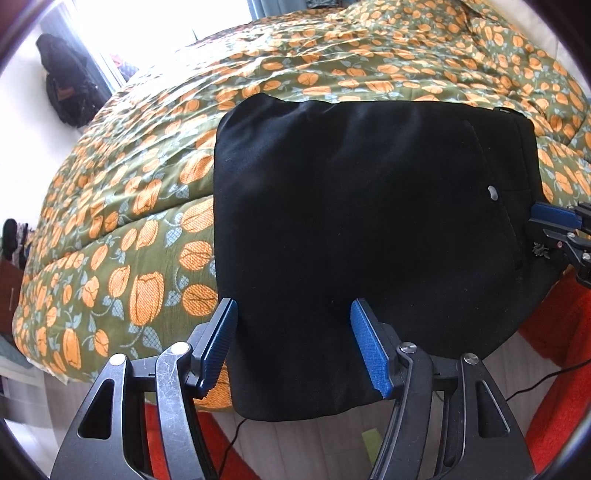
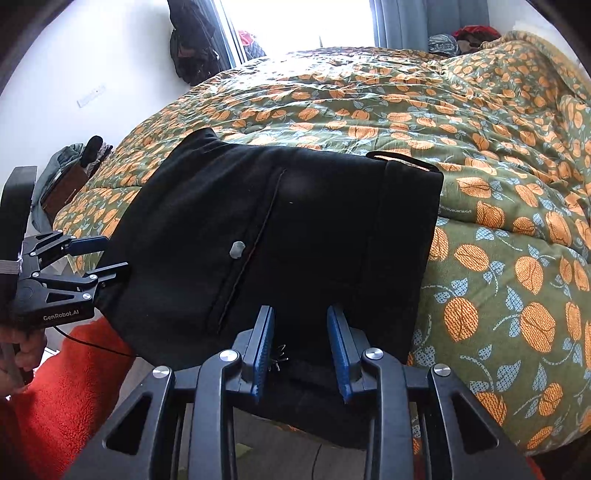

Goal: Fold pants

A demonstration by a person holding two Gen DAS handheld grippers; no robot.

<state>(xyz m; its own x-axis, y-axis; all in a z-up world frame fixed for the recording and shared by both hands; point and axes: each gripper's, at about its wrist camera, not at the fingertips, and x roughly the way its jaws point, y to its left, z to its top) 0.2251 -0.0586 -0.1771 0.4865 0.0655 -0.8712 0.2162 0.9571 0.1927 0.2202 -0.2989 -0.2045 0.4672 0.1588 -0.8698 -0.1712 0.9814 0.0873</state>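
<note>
Blown-out window (image 2: 306,18) backlight; sharp frames, fisheye-warped edges.

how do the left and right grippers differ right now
The left gripper has its jaws spread wide; the right gripper has them much closer together. The left sits at the left side of the folded black pants, the right near their button and waistband end. Both have blue pads, stand open and hover over the pants' near edge.

Left gripper (image 1: 291,343) points steeply downward, jaws spread wide; right gripper (image 2: 301,350) angles down likewise, jaws parted narrowly. A hand (image 2: 16,354) grips the left handle.
</note>
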